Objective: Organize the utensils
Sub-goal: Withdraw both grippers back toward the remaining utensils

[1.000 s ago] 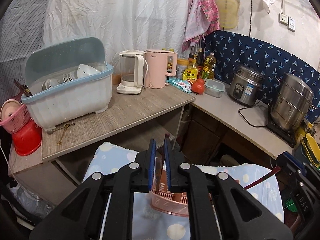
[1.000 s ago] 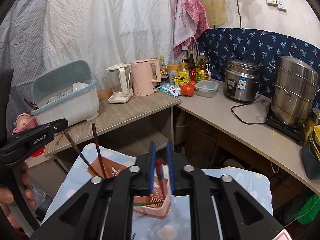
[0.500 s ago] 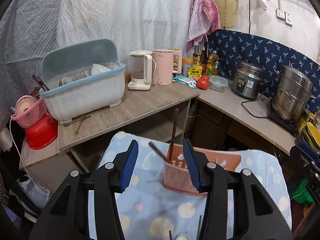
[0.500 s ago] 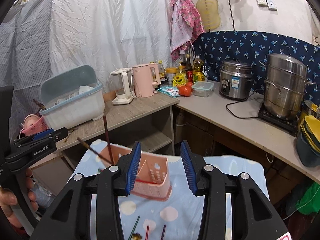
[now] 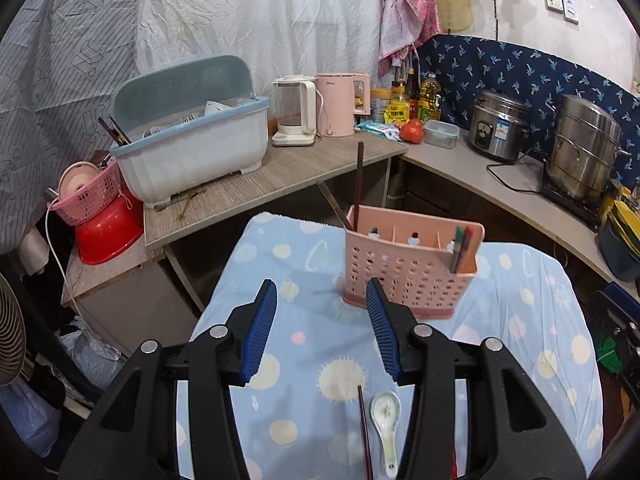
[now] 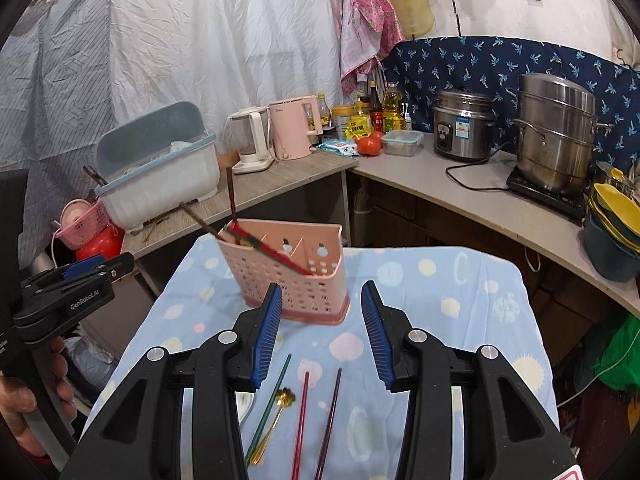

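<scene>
A pink perforated utensil holder (image 5: 408,268) (image 6: 288,276) stands on the blue dotted cloth (image 5: 304,352). It holds two dark chopsticks (image 5: 358,184) at its left end and a red and a green chopstick (image 5: 460,244) (image 6: 272,250). My left gripper (image 5: 322,328) is open and empty, just in front of the holder. A white ceramic spoon (image 5: 386,424) and a dark red chopstick (image 5: 364,432) lie between its fingers. My right gripper (image 6: 318,328) is open and empty. Below it lie a green chopstick (image 6: 268,408), a gold spoon (image 6: 276,420), a red chopstick (image 6: 301,420) and a purple chopstick (image 6: 330,420).
A dish rack tub (image 5: 192,148) with bowls stands on the wooden counter (image 5: 256,184) behind, with two kettles (image 5: 316,108), bottles, a rice cooker (image 5: 498,124) and a steel pot (image 5: 584,148). A pink basket and a red bowl (image 5: 108,228) stand at the left.
Both grippers opened from shut and pulled back and up from the holder. The red and green chopsticks now stand in the holder, and loose utensils on the cloth have come into view.
</scene>
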`<action>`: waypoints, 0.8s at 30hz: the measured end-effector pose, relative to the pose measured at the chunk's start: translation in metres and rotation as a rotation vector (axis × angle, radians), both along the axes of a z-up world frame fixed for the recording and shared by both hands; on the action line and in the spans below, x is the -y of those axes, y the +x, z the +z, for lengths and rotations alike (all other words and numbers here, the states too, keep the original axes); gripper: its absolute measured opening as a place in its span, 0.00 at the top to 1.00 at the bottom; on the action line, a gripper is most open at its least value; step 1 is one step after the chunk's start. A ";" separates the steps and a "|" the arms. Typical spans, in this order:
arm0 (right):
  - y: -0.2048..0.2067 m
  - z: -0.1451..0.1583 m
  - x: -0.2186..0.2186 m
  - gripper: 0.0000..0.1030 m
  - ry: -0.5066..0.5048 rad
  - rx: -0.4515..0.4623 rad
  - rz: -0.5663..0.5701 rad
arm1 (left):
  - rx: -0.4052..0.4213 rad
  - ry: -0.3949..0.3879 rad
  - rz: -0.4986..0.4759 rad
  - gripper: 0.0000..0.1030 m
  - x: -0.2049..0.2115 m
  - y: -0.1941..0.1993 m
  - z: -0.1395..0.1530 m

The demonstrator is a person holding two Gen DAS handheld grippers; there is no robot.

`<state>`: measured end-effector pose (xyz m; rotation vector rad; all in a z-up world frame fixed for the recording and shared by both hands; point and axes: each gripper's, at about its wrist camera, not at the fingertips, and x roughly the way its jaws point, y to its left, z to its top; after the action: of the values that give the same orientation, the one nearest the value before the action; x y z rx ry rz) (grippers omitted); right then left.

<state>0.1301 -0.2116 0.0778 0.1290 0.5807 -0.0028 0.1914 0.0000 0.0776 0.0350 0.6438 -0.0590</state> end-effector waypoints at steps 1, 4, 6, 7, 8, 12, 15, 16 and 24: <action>-0.005 -0.003 -0.002 0.61 0.002 -0.005 0.004 | -0.002 0.003 0.004 0.57 0.000 -0.005 -0.002; -0.018 -0.009 -0.006 0.61 0.007 -0.016 0.008 | -0.013 -0.014 -0.001 0.57 -0.002 -0.017 -0.006; -0.025 -0.014 -0.008 0.61 0.007 -0.024 0.008 | -0.021 -0.016 -0.001 0.57 -0.002 -0.025 -0.010; -0.030 -0.017 -0.009 0.61 0.008 -0.031 0.009 | -0.021 -0.015 -0.001 0.57 -0.003 -0.029 -0.011; -0.033 -0.020 -0.010 0.61 0.008 -0.036 0.010 | -0.024 -0.014 0.000 0.57 -0.003 -0.033 -0.013; -0.048 -0.035 -0.014 0.61 -0.006 -0.061 0.000 | -0.049 -0.019 -0.001 0.57 -0.008 -0.048 -0.026; -0.060 -0.052 -0.014 0.61 0.000 -0.101 -0.005 | -0.082 -0.024 -0.003 0.57 -0.011 -0.058 -0.040; -0.063 -0.058 -0.012 0.61 0.002 -0.115 -0.007 | -0.095 -0.023 -0.001 0.57 -0.012 -0.061 -0.046; -0.083 -0.100 -0.009 0.61 0.018 -0.205 -0.017 | -0.193 -0.015 0.002 0.57 -0.016 -0.085 -0.091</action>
<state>0.0471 -0.2023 -0.0219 0.1521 0.7841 -0.0277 0.1063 0.0159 -0.0139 0.0139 0.8359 -0.0660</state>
